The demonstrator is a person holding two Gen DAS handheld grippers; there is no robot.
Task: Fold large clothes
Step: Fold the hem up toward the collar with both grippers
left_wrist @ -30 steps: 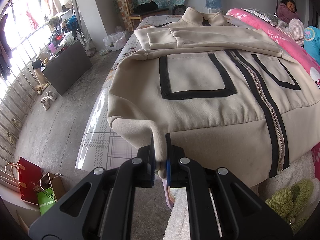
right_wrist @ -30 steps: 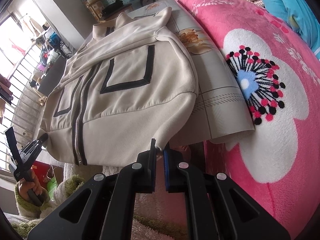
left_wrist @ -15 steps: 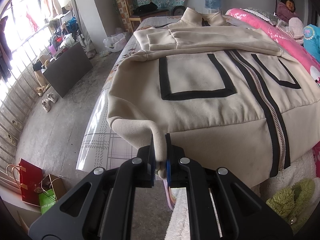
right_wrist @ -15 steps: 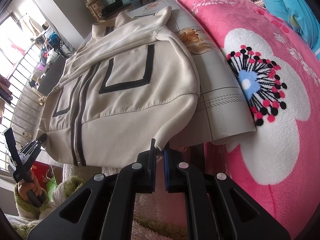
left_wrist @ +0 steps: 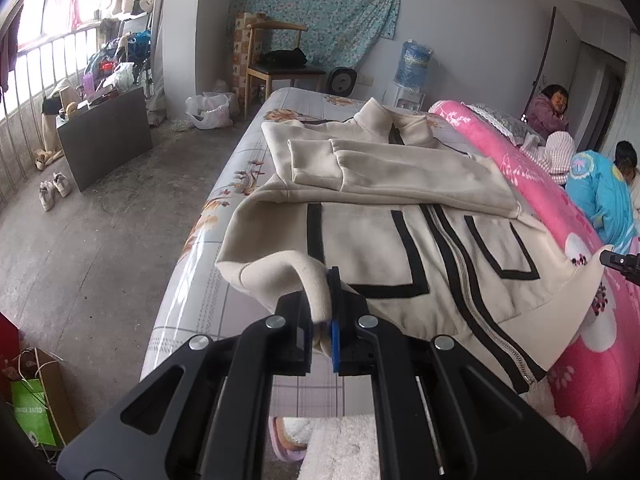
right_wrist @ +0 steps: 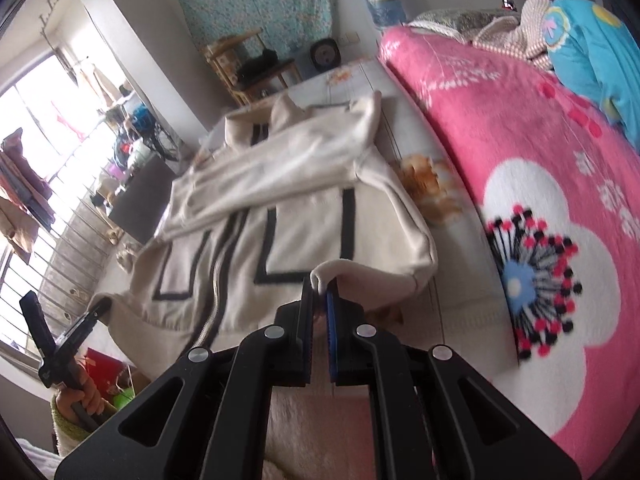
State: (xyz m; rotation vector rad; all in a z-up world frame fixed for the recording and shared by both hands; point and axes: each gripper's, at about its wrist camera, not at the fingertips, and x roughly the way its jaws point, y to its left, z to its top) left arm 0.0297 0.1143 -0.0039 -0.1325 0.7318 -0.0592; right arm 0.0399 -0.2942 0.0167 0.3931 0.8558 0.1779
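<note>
A cream zip-up jacket (left_wrist: 404, 216) with black trim lies front up on the bed (left_wrist: 240, 168), its sleeves folded across the chest. My left gripper (left_wrist: 321, 300) is shut on the hem's left corner, lifted off the mattress. My right gripper (right_wrist: 320, 296) is shut on the hem's right corner of the jacket (right_wrist: 280, 208), also raised. In the right wrist view the left gripper (right_wrist: 96, 308) shows at the lower left in a person's hand (right_wrist: 80, 398). The right gripper's black tip (left_wrist: 620, 262) shows at the right edge of the left wrist view.
A pink flowered blanket (right_wrist: 520, 200) covers the bed's right side, with two people (left_wrist: 552, 108) beyond it. A wooden chair (left_wrist: 280, 68), a water jug (left_wrist: 414, 62), a dark cabinet (left_wrist: 104, 136), shoes (left_wrist: 54, 190) and bags (left_wrist: 34, 404) stand on the floor to the left.
Both grippers have risen and tipped up, lifting the two hem corners off the bed edge. The hem now curls up and back over the lower jacket.
</note>
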